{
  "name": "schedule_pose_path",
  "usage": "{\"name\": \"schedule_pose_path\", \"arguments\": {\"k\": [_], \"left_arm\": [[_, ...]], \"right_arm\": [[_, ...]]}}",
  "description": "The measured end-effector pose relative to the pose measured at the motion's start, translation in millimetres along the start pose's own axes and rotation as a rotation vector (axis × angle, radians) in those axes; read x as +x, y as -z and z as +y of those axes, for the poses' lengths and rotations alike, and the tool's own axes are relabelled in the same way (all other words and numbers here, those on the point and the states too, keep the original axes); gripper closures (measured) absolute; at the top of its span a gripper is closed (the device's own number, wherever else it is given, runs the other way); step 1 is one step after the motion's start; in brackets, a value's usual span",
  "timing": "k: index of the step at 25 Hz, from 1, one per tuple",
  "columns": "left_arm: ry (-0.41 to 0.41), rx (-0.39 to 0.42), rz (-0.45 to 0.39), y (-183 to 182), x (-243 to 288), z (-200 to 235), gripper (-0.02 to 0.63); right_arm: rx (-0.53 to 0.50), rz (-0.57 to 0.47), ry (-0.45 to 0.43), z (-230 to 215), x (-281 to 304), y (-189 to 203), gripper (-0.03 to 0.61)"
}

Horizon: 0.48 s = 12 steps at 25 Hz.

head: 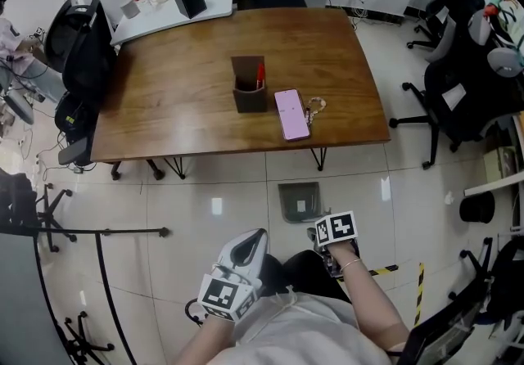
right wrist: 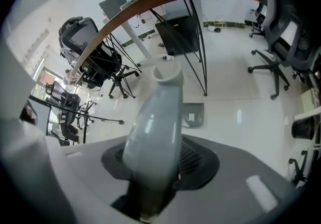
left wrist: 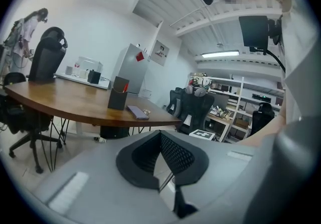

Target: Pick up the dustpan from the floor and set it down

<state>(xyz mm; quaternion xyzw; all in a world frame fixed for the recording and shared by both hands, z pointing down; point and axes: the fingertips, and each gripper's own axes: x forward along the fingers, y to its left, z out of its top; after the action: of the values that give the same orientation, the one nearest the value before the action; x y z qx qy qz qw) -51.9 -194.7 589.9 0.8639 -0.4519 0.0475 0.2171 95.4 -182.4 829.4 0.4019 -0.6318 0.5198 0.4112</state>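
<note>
Brown wood, the table (head: pixel 188 101), fills the upper part of the head view, with a dark pen holder (head: pixel 249 85) and a pink phone (head: pixel 291 114) on it. The grey dustpan (head: pixel 299 201) lies on the pale floor tiles just in front of the table, and my right gripper (head: pixel 321 235) hangs close beside it. My left gripper (head: pixel 246 250) is nearer my body. In the left gripper view, the left gripper (left wrist: pixel 161 142) has its jaws together with nothing between them. In the right gripper view, my right gripper (right wrist: pixel 165 155) is clamped narrowly on a pale grey handle (right wrist: pixel 155 127), with the dustpan (right wrist: pixel 193 116) on the tiles beyond.
</note>
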Motion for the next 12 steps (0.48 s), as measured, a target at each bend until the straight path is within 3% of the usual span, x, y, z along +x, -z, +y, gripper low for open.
{"name": "schedule_pose_path", "arguments": {"k": [2, 12], "left_arm": [[0.001, -0.003, -0.001, 3.4, -1.0, -1.6, 0.6], [-0.018, -0.035, 0.038, -31.6, -37.0, -8.1, 0.599]], "right_arm": [[0.026, 0.008, -0.02, 4.8, 1.2, 1.3, 0.513], [-0.037, 0.022, 0.052, 19.6, -39.8, 16.2, 0.571]]}}
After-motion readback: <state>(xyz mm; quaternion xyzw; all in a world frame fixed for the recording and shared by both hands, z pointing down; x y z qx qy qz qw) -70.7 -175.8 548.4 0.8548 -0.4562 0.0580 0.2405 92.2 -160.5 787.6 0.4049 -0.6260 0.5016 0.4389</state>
